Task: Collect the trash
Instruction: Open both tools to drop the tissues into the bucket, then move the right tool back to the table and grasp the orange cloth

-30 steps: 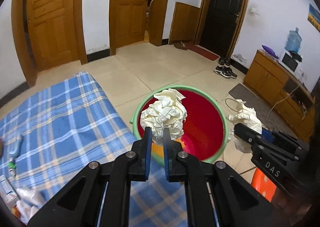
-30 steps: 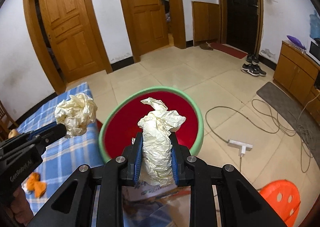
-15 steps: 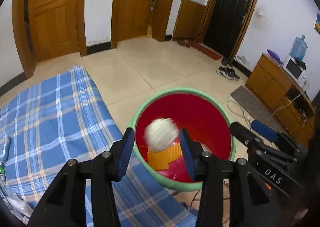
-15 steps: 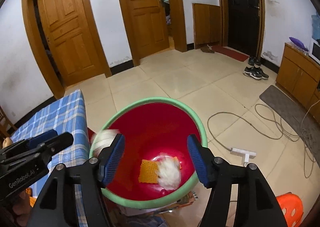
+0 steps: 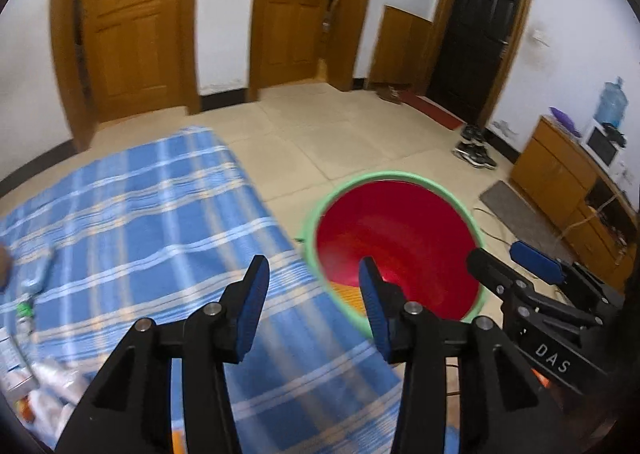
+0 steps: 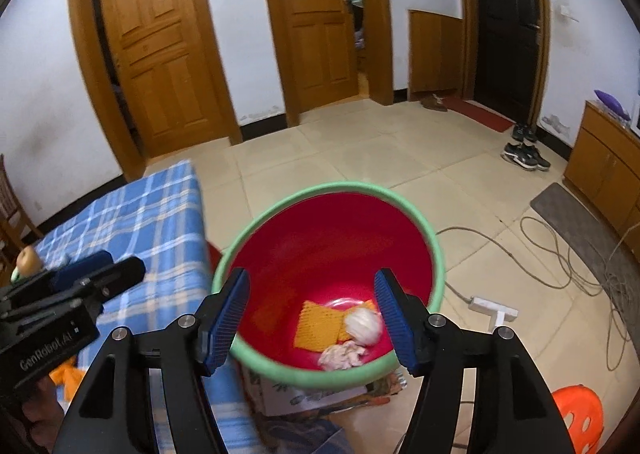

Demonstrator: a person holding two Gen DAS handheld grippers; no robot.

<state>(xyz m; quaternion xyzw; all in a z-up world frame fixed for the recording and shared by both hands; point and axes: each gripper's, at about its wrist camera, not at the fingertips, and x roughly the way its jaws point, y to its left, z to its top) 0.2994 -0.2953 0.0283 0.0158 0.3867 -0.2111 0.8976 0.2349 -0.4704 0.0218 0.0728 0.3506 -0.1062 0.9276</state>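
Note:
A red bin with a green rim (image 6: 332,189) stands on the floor beside the bed. At its bottom lie a white paper wad (image 6: 363,327), a second crumpled wad (image 6: 341,357) and an orange netted piece (image 6: 319,324). My right gripper (image 6: 312,288) hangs open over the bin with nothing between its fingers. My left gripper (image 5: 313,274) is open and empty too, above the bed's edge just left of the bin (image 5: 400,222). Each gripper shows in the other's view: the right gripper (image 5: 516,260) at the right, the left gripper (image 6: 100,272) at the left.
A blue plaid bed cover (image 5: 140,214) fills the left, with a plastic bottle (image 5: 30,290) and wrappers (image 5: 44,378) at its near left edge. A power strip (image 6: 492,307) and cables lie on the tiles to the right, by an orange stool (image 6: 576,416). Printed cardboard (image 6: 304,394) sits under the bin.
Both grippers opened and let their paper wads fall into the bin, where they now lie. The left view has swung left toward the bed.

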